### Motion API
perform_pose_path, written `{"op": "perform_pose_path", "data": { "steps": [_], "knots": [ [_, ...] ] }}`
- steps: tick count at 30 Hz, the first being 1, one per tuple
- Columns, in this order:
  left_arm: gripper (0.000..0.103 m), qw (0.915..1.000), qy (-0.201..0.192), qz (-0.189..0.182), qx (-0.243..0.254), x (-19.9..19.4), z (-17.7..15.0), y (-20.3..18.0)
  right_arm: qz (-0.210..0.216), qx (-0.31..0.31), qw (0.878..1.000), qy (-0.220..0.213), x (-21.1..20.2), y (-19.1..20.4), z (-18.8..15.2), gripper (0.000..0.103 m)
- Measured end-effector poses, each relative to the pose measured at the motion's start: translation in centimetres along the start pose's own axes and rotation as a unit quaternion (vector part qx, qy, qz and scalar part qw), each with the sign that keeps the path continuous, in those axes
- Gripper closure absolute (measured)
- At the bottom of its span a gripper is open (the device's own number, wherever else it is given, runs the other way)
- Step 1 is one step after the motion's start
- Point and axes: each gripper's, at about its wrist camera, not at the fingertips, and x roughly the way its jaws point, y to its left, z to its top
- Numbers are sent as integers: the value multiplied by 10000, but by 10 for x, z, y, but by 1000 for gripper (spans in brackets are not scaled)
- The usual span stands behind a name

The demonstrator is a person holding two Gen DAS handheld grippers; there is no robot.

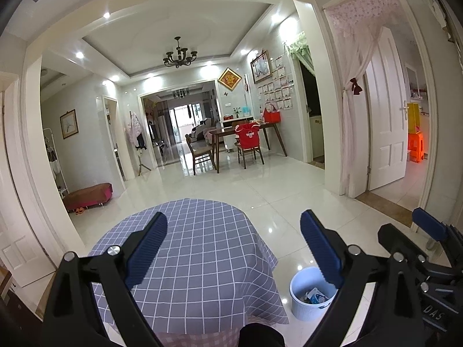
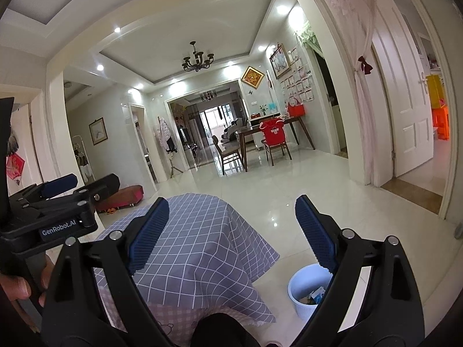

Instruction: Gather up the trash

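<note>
While both tools are held above the checked tablecloth (image 1: 202, 260), the left gripper (image 1: 233, 248) and right gripper (image 2: 231, 234) are seen spread wide, empty. Trash (image 1: 314, 296) is contained in the white bin (image 1: 301, 306) on the floor, just beside the table.

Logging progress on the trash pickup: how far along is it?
Done: the white bin on the floor beside the checked-cloth table already holds scraps. In hand: nothing; left gripper and right gripper are open. Left: no trash visible on the cloth.
</note>
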Motion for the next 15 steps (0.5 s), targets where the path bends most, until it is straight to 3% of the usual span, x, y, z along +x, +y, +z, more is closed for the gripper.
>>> {"op": "perform_pose_path", "data": {
  "steps": [15],
  "knots": [
    [12, 10000, -27, -5, 3, -4, -2, 1, 18, -5, 10000, -9, 0, 2, -3, 15]
  ]
}}
